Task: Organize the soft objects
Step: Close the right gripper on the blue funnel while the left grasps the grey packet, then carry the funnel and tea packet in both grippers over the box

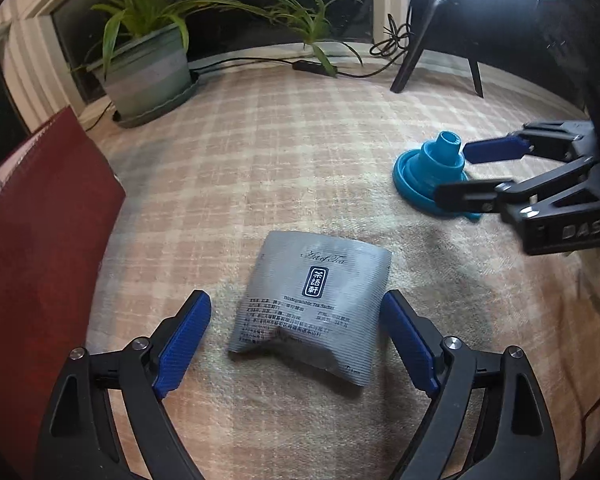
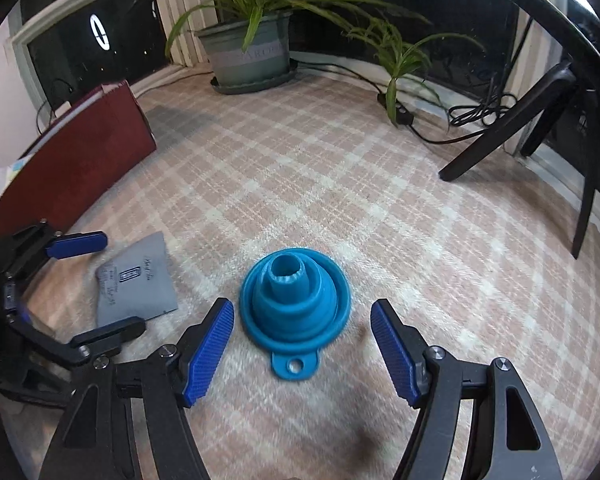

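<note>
Lettering on the silver sachet (image 1: 312,304) reads "Biodegradable Tea Sachet"; left tongs (image 1: 296,340) and right tongs (image 2: 304,348) gape, empty.

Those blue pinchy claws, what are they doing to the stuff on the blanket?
A person holds two grippers over a checked blanket. The left gripper is open around a grey tea packet, and the right gripper is open just in front of a blue squishy funnel. Neither has grabbed anything yet. Both things lie flat on the blanket, with a red folder and a potted plant behind.
</note>
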Motion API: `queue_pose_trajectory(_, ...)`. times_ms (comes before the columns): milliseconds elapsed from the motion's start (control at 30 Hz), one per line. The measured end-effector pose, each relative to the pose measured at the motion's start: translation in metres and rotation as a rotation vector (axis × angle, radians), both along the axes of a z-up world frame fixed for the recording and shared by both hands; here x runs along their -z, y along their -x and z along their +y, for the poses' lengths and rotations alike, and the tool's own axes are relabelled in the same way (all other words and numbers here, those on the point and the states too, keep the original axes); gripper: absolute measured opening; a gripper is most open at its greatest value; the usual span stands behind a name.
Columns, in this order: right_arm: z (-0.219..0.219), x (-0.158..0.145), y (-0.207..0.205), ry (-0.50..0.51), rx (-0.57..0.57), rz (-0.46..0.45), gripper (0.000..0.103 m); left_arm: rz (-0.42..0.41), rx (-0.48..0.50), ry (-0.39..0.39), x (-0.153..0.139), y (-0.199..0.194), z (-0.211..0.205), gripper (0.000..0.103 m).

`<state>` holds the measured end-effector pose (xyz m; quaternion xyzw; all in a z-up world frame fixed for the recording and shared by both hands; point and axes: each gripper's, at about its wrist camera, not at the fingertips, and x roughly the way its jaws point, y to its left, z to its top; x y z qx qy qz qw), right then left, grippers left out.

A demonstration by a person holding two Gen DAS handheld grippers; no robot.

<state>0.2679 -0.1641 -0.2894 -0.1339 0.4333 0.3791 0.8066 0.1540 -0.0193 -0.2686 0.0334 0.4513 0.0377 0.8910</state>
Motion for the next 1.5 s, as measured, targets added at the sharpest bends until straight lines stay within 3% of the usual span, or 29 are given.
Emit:
queue_pose_trajectory(200, 0.011, 0.008, -0.001, 0.044, -0.013, -0.031, 0.067, -0.013, 0.016, 0.032, 0.0, 0.003, -0.003, 0.082)
queue_pose_trajectory(467, 0.015, 0.009, -0.002, 0.061, -0.024, -0.05, 0.067, -0.02, 0.049, 0.048, -0.001, 0.003, -0.008, 0.065)
queue_pose_trajectory(633, 0.014, 0.008, 0.001, 0.059, -0.029, -0.051, 0.058, -0.033, 0.06, 0.04, -0.002, 0.006, -0.012, 0.058)
queue_pose_trajectory(1033, 0.003, -0.004, 0.003, 0.026, -0.009, -0.057, 0.055, -0.054, 0.046, 0.042, -0.01, 0.01, -0.008, 0.055)
queue_pose_trajectory(1500, -0.001, -0.049, 0.015, -0.022, -0.044, -0.089, 0.055, -0.137, 0.015, 0.072, -0.059, 0.032, 0.004, 0.055)
